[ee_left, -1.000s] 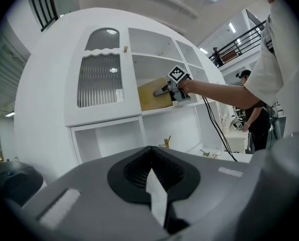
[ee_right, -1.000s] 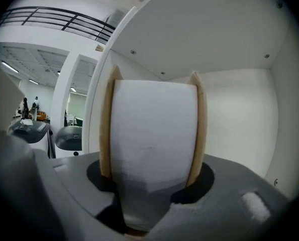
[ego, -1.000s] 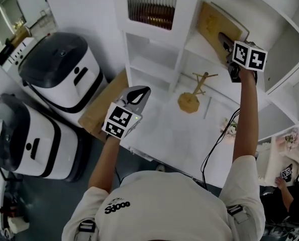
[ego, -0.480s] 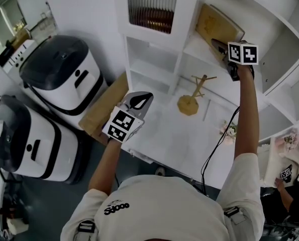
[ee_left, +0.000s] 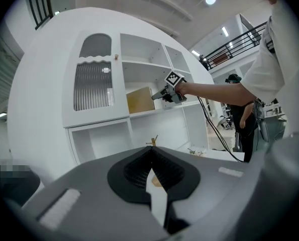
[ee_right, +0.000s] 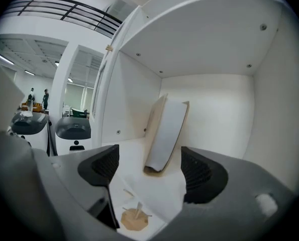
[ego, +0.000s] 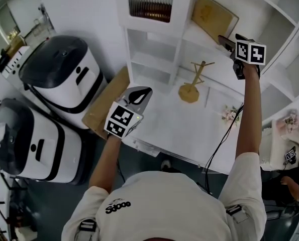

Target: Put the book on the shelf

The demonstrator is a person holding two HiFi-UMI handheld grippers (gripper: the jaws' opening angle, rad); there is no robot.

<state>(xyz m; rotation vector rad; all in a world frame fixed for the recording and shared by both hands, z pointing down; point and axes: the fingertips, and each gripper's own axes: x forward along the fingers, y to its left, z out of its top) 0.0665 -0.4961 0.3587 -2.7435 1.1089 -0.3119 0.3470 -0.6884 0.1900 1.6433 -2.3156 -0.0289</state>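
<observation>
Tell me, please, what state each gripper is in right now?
Left gripper: shut, empty.
Right gripper: open, jaws have just been opening; the book leans free ahead, ungripped.

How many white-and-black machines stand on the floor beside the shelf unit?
2. The far machine stands beside the shelf unit; the near machine sits closer to the person, at the left edge. Others may be out of frame.

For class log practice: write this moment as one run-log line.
book: leaning on shelf; right gripper: jaws just opened, off book; left gripper: shut, empty
</observation>
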